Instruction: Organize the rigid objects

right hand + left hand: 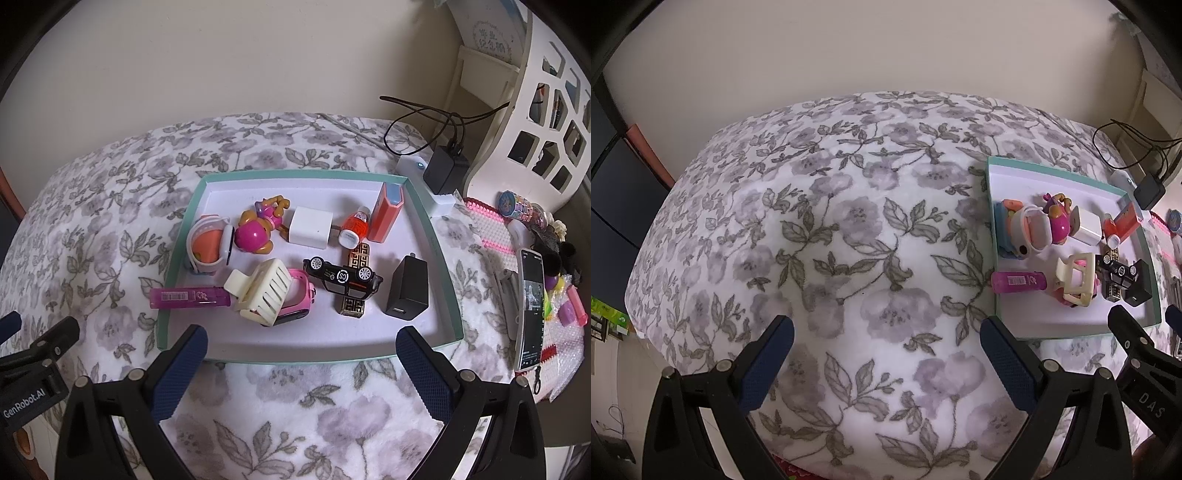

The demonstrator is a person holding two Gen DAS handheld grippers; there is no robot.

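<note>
- Left wrist view: my left gripper (886,354) is spread wide and empty over the floral cover (831,221). The teal-rimmed tray (1067,328) lies to its right, with a magenta tube (1019,282) overhanging the tray's left rim.
- Right wrist view: my right gripper (301,363) is spread wide and empty just before the tray's (295,356) near rim. Inside the tray: white cube (309,225), black toy car (341,277), black charger (408,288), coral box (386,212).

This is a home, likely a bedroom: a soft floral-printed blanket (295,413) covers the surface against a plain cream wall (258,55). A white lattice-cut shelf (546,122), a phone (532,310), a plugged-in charger (443,170) and children's trinkets (517,206) crowd one side.
</note>
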